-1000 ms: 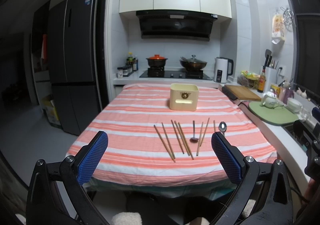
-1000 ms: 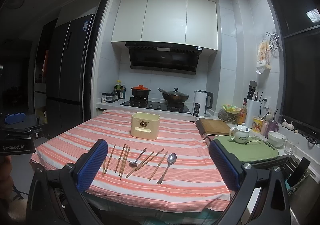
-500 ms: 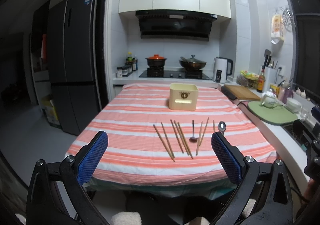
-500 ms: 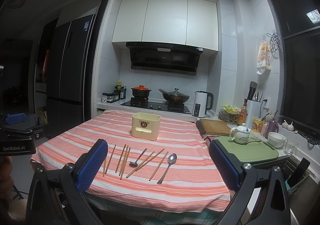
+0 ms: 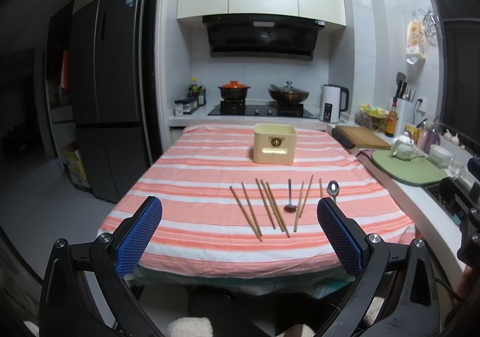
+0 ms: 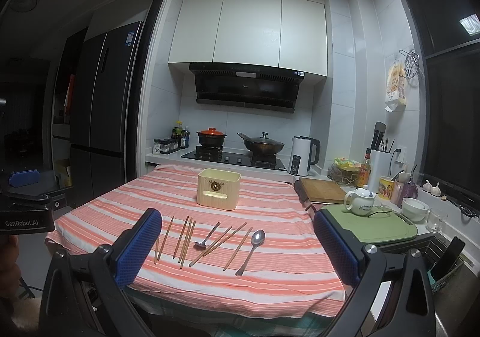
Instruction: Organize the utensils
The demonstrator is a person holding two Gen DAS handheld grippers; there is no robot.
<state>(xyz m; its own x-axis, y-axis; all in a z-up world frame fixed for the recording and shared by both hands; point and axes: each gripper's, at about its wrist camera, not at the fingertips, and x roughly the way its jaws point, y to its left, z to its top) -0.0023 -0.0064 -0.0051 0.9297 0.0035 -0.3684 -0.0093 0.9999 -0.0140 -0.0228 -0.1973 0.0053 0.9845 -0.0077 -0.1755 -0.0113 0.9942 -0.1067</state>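
Several wooden chopsticks (image 5: 271, 207) (image 6: 184, 236) lie in a loose row on the striped tablecloth (image 5: 210, 187) (image 6: 285, 262). Among them rest a small dark spoon (image 5: 289, 198) (image 6: 207, 235) and, at the right end, a larger silver spoon (image 5: 332, 188) (image 6: 251, 250). Behind them stands a cream utensil box (image 5: 274, 143) (image 6: 218, 189), upright with its top open. My left gripper (image 5: 239, 236) hovers open before the table's near edge, nothing between its blue pads. My right gripper (image 6: 237, 245) is open too, empty, held back from the near edge.
A counter runs along the right with a wooden board (image 6: 322, 190), a green mat (image 6: 372, 224) carrying a teapot (image 6: 361, 203), bowls and a sink. A stove with pots (image 5: 234, 91) and a kettle (image 5: 332, 103) stand behind the table. A fridge (image 5: 108, 91) is on the left.
Both views have shifted only slightly: the right gripper has eased a little toward the table. Nothing on the table has moved.
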